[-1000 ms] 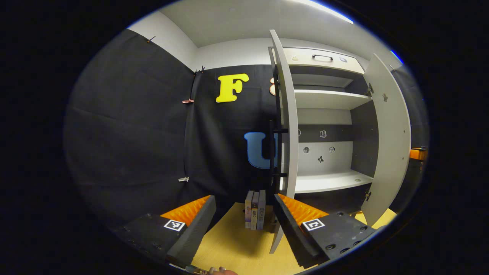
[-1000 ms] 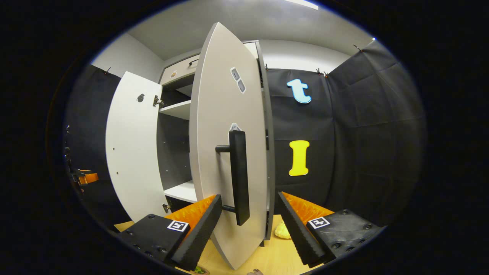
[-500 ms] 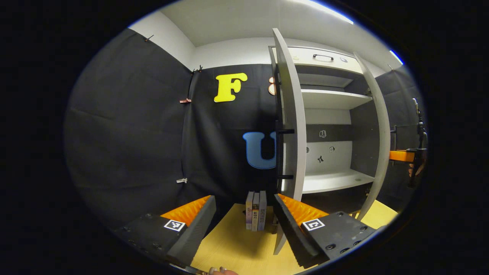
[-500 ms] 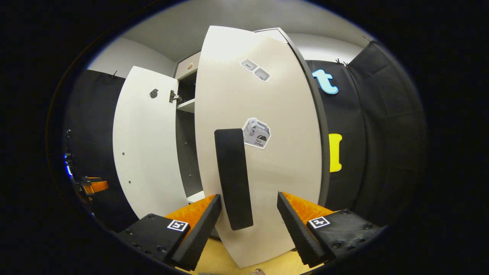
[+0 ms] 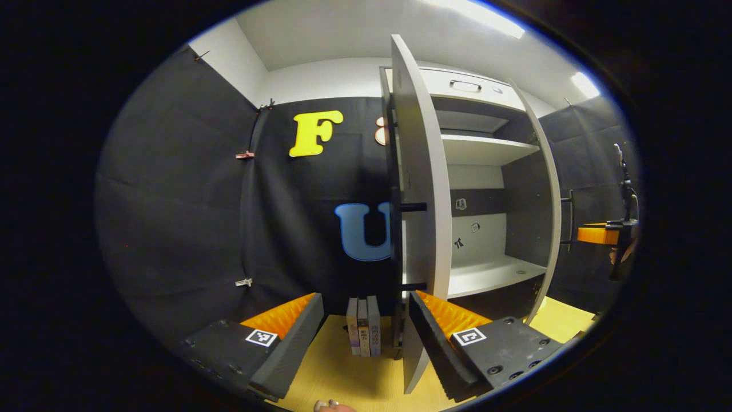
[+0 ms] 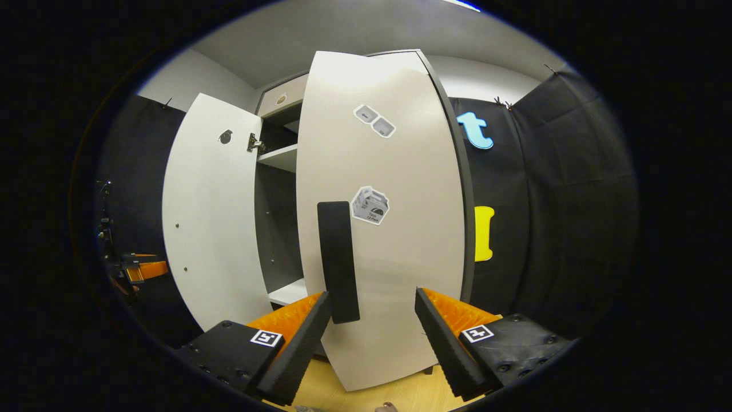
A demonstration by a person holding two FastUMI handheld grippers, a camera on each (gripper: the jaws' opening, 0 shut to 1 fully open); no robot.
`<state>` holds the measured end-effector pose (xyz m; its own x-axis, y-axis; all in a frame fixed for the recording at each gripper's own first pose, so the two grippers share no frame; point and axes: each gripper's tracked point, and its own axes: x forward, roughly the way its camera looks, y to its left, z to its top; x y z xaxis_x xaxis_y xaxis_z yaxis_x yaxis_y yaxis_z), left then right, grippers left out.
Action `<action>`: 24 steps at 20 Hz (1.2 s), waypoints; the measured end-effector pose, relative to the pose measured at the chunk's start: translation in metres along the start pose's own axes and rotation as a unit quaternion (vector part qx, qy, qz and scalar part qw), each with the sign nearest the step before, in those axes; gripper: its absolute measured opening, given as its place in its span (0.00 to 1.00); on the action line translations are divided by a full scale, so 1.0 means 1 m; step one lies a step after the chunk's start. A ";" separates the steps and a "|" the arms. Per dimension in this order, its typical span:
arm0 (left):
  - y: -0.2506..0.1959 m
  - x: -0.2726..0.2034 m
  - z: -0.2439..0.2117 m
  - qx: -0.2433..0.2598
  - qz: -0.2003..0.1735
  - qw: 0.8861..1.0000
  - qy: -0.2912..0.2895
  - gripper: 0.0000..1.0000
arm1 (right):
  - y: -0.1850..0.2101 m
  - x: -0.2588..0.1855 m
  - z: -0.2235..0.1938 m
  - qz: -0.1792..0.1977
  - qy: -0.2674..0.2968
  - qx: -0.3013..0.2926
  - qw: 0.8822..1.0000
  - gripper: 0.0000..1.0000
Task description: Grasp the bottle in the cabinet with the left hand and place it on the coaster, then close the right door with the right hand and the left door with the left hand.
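Observation:
The cabinet (image 5: 486,150) stands on the table with both doors partly open. In the left gripper view its left door (image 5: 420,189) shows almost edge-on, its black handle (image 5: 400,246) just past my right finger. My left gripper (image 5: 364,300) is open and holds nothing. In the right gripper view the right door (image 6: 400,257) faces me close up, swung partway toward the cabinet. Its black handle (image 6: 337,260) ends just above my left fingertip. My right gripper (image 6: 373,297) is open with nothing between its fingers. The right gripper (image 5: 600,234) also shows far right beyond the right door (image 5: 549,200).
Three upright books (image 5: 363,335) stand on the yellow table (image 5: 343,377) beside the left door's foot. The lower shelf (image 5: 486,274) is bare. A drawer (image 5: 464,86) tops the cabinet. The left door (image 6: 211,229) and left gripper (image 6: 143,269) show at the left.
The right door has swung from wide open to mostly shut, and the right gripper then backed off a little. The left gripper has drifted slightly, so the left door shows more edge-on.

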<state>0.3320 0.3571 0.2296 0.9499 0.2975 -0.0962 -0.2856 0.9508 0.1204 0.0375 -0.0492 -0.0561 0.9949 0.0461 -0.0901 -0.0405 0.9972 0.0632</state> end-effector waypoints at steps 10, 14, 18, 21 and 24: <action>-0.023 0.012 0.014 -0.004 -0.058 0.998 -0.006 0.93 | -0.001 -0.021 -0.016 -0.021 0.020 0.006 1.000 0.98; -0.046 0.014 0.014 -0.005 -0.085 0.996 -0.010 0.92 | -0.006 -0.030 -0.014 -0.026 0.021 0.002 0.999 0.98; -0.072 0.019 0.018 -0.014 -0.116 0.993 -0.014 0.92 | -0.012 -0.036 -0.010 -0.027 0.018 -0.006 0.999 0.98; -0.089 0.025 0.020 -0.001 -0.135 0.991 -0.019 0.92 | -0.015 -0.042 -0.007 -0.030 0.015 -0.008 0.999 0.98; -0.103 0.030 0.018 -0.020 -0.148 0.988 -0.022 0.92 | -0.022 -0.048 -0.005 -0.039 0.014 -0.010 0.999 0.98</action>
<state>0.3922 0.2664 0.2321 0.9969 0.0020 -0.0788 0.0022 0.9986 0.0532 -0.0103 -0.0728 -0.0580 0.9922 -0.0299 -0.1209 0.0345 0.9988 0.0361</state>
